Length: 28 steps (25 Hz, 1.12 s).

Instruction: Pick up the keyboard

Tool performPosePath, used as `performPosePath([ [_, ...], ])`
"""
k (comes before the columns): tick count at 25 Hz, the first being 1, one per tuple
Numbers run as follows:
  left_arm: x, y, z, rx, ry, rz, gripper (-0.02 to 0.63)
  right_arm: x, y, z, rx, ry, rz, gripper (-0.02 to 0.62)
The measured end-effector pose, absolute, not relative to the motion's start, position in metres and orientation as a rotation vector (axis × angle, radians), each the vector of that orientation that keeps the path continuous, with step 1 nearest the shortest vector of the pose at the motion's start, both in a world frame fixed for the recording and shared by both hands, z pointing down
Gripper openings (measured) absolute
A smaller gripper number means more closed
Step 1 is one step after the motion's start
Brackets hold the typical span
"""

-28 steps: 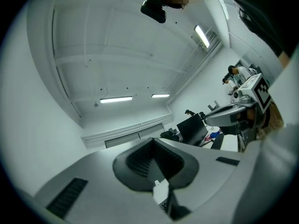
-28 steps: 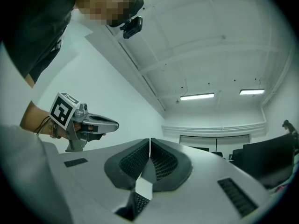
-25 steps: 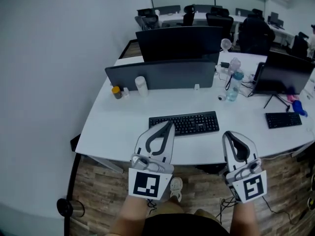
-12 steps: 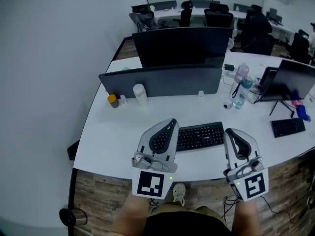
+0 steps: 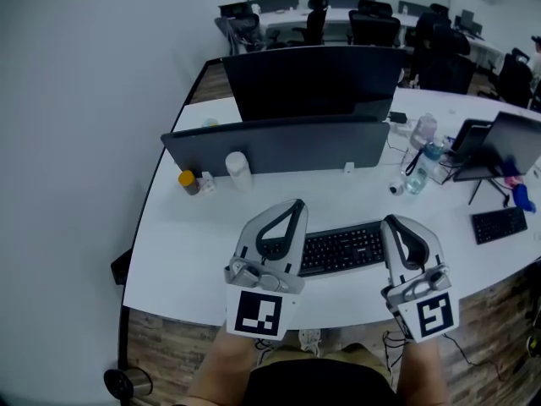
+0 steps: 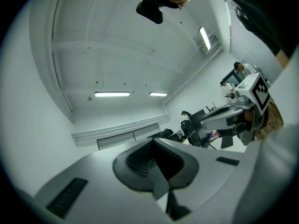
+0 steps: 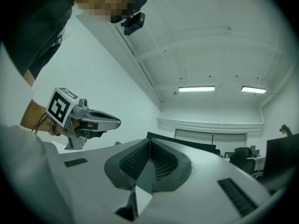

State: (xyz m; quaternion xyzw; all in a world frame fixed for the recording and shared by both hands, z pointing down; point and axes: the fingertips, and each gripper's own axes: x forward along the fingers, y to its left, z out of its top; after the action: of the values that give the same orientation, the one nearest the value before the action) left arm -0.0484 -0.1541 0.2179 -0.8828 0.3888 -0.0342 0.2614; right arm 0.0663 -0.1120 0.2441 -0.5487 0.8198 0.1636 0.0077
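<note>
- A white desk fills the head view, with a dark divider panel standing along its far side.
- The black keyboard lies flat on the desk near the front edge and is not lifted. Each of its ends is hidden behind a gripper.
- The left gripper hovers in front of the keyboard's left end, its fingers pressed together with nothing between them.
- The right gripper hangs at the keyboard's right end, its fingers likewise closed and empty.
- Both gripper views look up toward the ceiling lights rather than down at the keys, so neither tool appears aimed at the keyboard. Whether either one touches it cannot be told.
- A white cup and a yellow-capped jar stand well behind the keyboard, close to the panel.
- Progress, as judged here, is the approach only. Opening the fingers, lowering them to the keyboard's ends, closing on it and lifting all appear left to do.
</note>
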Motion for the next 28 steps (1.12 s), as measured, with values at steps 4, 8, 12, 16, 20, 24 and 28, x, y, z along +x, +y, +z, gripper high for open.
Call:
performPosePath([
  [4,-0.044,-0.167,0.222,-2.415,1.039,-0.094,0.009,0.072,-0.124,0.246,-1.753,2.533,0.474,0.032],
  [8,-0.041,-0.176,0.226,-2.429,1.014,-0.092,0.009,0.073,-0.134,0.248,-1.763,2.526,0.47,0.032],
  [12,-0.045,-0.185,0.227,-2.443,1.004,-0.086,0.009,0.071,-0.144,0.252,-1.767,2.539,0.464,0.032],
  [16,-0.048,-0.194,0.23,-2.441,1.004,-0.083,0.009,0.068,-0.153,0.254,-1.771,2.542,0.458,0.032],
  [20,-0.048,-0.2,0.237,-2.458,1.012,-0.08,0.009,0.065,-0.157,0.261,-1.767,2.575,0.464,0.032],
  [24,-0.05,-0.201,0.243,-2.47,1.02,-0.085,0.009,0.064,-0.158,0.263,-1.764,2.585,0.459,0.032],
  [28,-0.051,-0.204,0.246,-2.471,1.026,-0.096,0.009,0.064,-0.161,0.263,-1.772,2.563,0.429,0.032],
])
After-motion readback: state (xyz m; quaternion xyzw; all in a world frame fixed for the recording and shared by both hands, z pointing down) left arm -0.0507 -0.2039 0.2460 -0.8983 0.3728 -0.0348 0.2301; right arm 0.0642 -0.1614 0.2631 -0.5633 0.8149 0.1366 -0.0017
